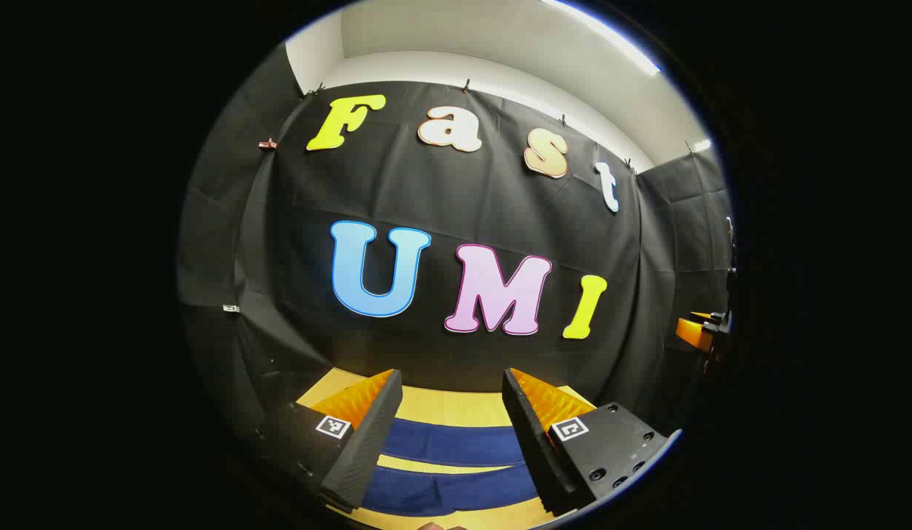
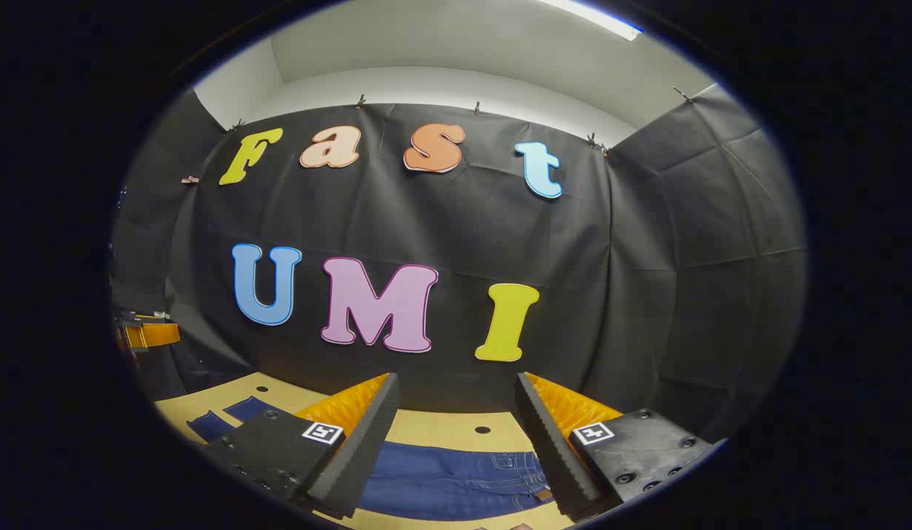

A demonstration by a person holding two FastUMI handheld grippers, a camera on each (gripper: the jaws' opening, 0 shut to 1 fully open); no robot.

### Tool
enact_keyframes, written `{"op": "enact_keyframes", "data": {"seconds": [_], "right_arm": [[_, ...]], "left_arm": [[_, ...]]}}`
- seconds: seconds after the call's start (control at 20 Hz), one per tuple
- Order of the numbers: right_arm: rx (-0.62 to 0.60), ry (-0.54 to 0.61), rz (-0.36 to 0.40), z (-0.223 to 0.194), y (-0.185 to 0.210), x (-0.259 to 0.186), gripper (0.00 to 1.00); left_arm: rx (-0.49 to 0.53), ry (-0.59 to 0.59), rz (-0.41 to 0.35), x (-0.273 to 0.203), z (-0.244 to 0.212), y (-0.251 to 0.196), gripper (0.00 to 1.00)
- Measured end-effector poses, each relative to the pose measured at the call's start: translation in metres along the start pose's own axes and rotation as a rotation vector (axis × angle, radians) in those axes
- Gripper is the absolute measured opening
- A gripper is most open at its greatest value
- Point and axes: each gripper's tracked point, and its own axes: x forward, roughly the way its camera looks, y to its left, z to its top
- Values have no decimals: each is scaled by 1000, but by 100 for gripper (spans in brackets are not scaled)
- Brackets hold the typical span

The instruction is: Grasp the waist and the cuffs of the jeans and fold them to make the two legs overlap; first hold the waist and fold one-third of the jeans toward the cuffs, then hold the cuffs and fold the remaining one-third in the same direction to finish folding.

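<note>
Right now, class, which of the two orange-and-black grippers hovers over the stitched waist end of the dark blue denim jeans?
The right gripper: the dark blue denim jeans below it show pocket stitching, whereas the left gripper frames two plain separate legs.

The jeans (image 2: 456, 478) are dark blue denim, matt and finely woven, with paler stitching near the waist. The table (image 1: 456, 405) looks like pale wood, smooth with a soft sheen. Left gripper (image 1: 452, 434) and right gripper (image 2: 456, 442) have matt black ribbed finger pads, orange ridged plastic backs and black bodies with screws.
</note>
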Motion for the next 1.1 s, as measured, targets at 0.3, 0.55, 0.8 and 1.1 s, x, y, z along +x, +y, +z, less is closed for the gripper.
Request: {"op": "enact_keyframes", "data": {"seconds": [0.3, 0.55, 0.8, 1.1], "right_arm": [[12, -29, 0, 12, -1, 3, 96], [27, -26, -6, 10, -1, 4, 96], [29, -35, -4, 14, 3, 2, 97], [18, -34, -19, 19, -3, 0, 96]], "left_arm": [[-2, -33, -10, 1, 14, -5, 76], [15, -36, 1, -10, 14, 3, 81], [2, -31, 25, -16, 14, 16, 81], [20, -23, 36, -21, 13, 29, 81]]}}
